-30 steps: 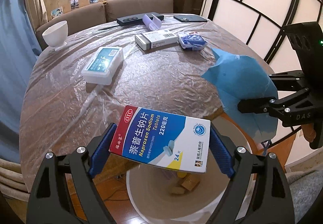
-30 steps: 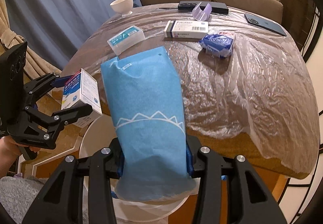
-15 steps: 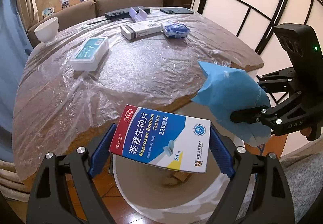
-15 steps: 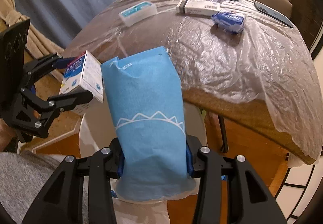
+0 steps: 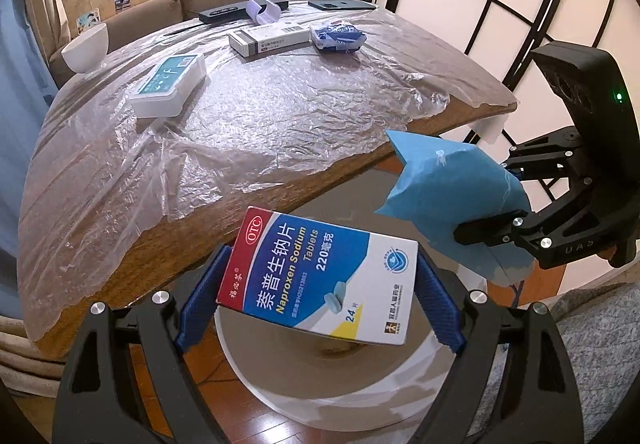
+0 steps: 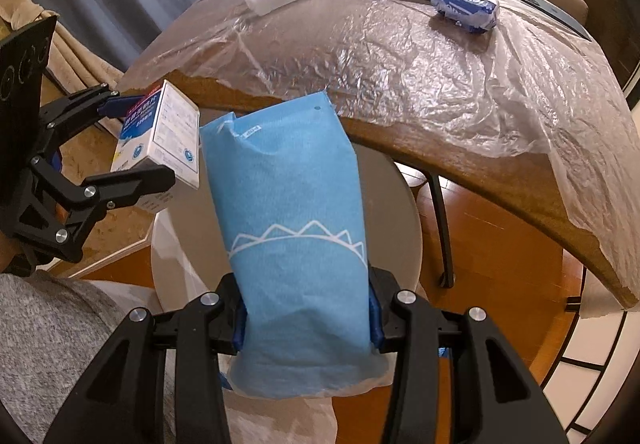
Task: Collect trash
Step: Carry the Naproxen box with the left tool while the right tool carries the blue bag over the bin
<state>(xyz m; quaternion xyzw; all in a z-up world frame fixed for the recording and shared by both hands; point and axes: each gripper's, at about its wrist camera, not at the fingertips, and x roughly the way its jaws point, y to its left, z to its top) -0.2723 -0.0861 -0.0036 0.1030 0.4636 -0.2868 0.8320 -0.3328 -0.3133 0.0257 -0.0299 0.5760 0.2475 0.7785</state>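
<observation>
My left gripper [image 5: 320,296] is shut on a red, white and blue Naproxen medicine box [image 5: 320,276], held above the round white trash bin [image 5: 320,400] on the floor. The box also shows in the right wrist view [image 6: 160,152]. My right gripper [image 6: 306,324] is shut on a blue packet [image 6: 292,220] with a white zigzag line, also over the bin [image 6: 168,240]. In the left wrist view the packet [image 5: 448,196] hangs to the right of the box, close beside it.
The round table [image 5: 256,124], covered in wrinkled plastic film, holds a white box with a teal label [image 5: 170,84], a long medicine carton [image 5: 272,38], a blue-white pouch [image 5: 338,38], a white bowl [image 5: 86,48], a dark tray and a phone. A sofa stands behind.
Both grippers have drawn back from the table edge and lowered over the bin, still holding the box and the packet. The table now lies farther ahead.
</observation>
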